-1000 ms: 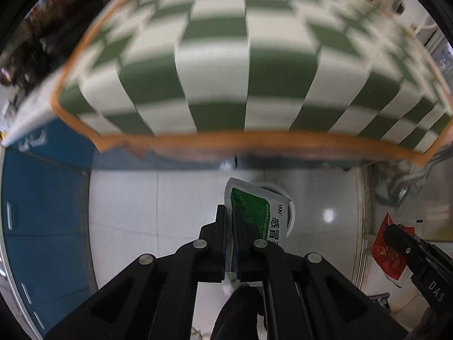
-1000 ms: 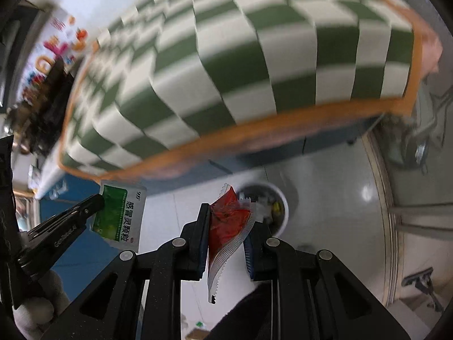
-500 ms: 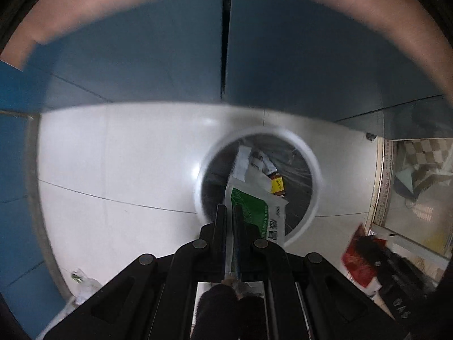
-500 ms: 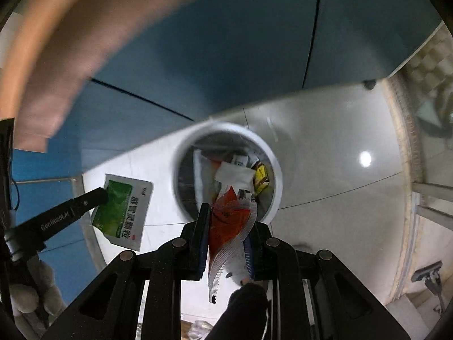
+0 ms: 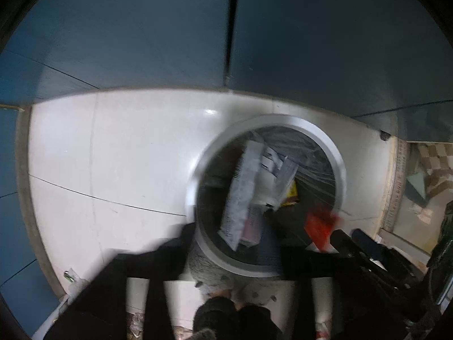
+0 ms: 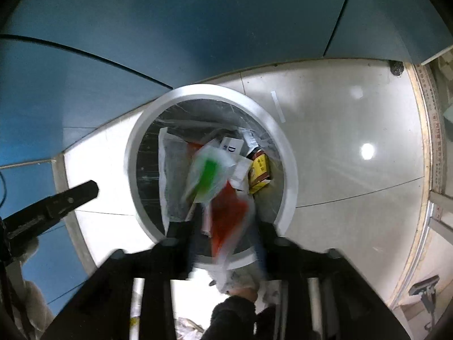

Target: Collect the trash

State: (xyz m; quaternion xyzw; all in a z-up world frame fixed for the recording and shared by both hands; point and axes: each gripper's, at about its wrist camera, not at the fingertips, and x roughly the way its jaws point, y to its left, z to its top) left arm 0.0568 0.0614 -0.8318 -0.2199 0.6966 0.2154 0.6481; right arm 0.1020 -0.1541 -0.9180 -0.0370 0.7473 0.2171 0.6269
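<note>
Floor: pale glossy tiles [image 6: 339,130], blue cabinet fronts [image 5: 170,34] behind, all seen from straight above.
Bin: round, pale rim [image 6: 215,92], parked just off the cabinets, clear liner inside, already holding wrappers and a yellow box [image 6: 259,170].
Left hand-held gripper [image 5: 235,243]: poised over the near rim, jaws just swung wide, nothing between them now; aimed straight down so the drop lands inside.
Green packet [image 6: 209,174]: loose and blurred, mid-fall over the bin mouth in the right wrist view, clear of both tools.
Right hand-held gripper [image 6: 226,232]: over the near rim too, jaws just parting, pads blurred and seemingly off the wrapper.
Red wrapper [image 6: 229,215]: hanging between those parted jaws, slipping toward the bin; whether a pad still brushes it, cannot tell.
Left fingers [image 6: 68,198]: off to the side of the rim in the right view, bare.
Judgement: release step, both pieces headed in; light wrappers could flutter onto the rim.
</note>
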